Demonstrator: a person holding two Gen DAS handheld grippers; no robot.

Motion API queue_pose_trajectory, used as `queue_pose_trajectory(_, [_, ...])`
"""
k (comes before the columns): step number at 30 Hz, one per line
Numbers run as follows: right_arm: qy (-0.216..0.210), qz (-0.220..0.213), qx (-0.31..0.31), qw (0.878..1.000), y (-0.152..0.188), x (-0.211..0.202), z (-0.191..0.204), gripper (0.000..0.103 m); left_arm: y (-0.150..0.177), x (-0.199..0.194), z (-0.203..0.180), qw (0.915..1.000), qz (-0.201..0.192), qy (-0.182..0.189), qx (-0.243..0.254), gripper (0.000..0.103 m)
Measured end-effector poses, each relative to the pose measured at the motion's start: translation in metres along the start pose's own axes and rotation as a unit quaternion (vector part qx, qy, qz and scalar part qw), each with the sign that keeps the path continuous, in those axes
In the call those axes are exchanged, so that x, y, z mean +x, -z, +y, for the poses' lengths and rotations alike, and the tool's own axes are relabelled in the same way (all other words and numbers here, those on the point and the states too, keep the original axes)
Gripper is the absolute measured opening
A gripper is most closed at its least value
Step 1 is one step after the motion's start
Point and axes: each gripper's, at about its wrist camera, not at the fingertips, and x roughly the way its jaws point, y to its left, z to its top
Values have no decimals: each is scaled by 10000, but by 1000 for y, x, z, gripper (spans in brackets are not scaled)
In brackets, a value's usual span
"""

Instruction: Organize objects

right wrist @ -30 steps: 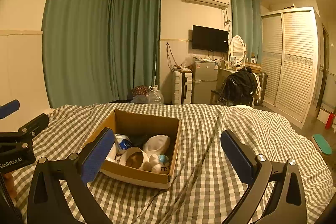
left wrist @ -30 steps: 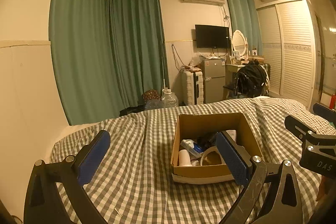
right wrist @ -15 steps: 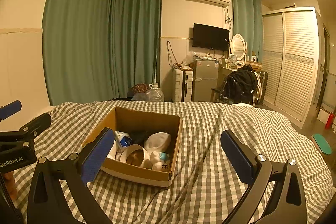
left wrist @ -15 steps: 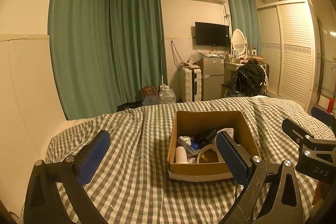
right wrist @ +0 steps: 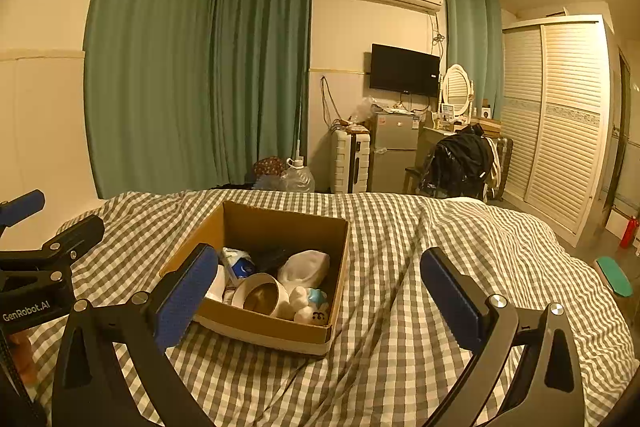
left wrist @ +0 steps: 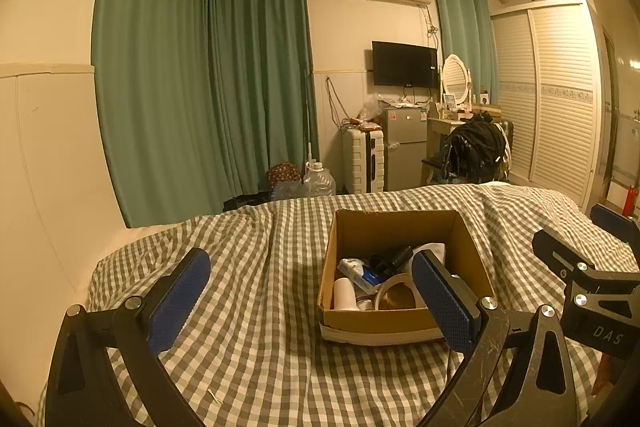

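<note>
Box: we see the box (left wrist: 404,321) open-topped on the bed (left wrist: 260,347), at about 1 o'clock in the left view and 11 o'clock in the right view (right wrist: 276,333).
Contents: we make out a tube (left wrist: 345,293), a blue-and-white pack (left wrist: 360,273), a bowl (right wrist: 262,295), a white bag (right wrist: 306,267) and a small white toy (right wrist: 314,309); a dark item at the back of the box is too dim for us to name.
Hidden: in the left view, the near wall covers the lower contents, and the right pad overlaps the box's right half.
Left gripper: we find the left gripper (left wrist: 308,301) with jaws spread wide and nothing between them, above the bed.
Right gripper: the right gripper (right wrist: 320,297) likewise has jaws spread and bare; its left pad overlaps the box's near-left corner.
Cut off: each gripper shows only in part at the edge of the other's view.
Edges: the bed's far edge runs across at 12 o'clock, with green curtains (left wrist: 200,87) beyond.
Open room: we see wrinkled checked cover to the left of the box in the left view and to its right in the right view.
</note>
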Motion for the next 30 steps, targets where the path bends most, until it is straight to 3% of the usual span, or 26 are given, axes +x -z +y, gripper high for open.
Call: queue_pose_trajectory(30, [-10, 58, -68, 10000, 2, 1, 2, 102, 0, 0, -1, 10000, 79, 2, -1, 103])
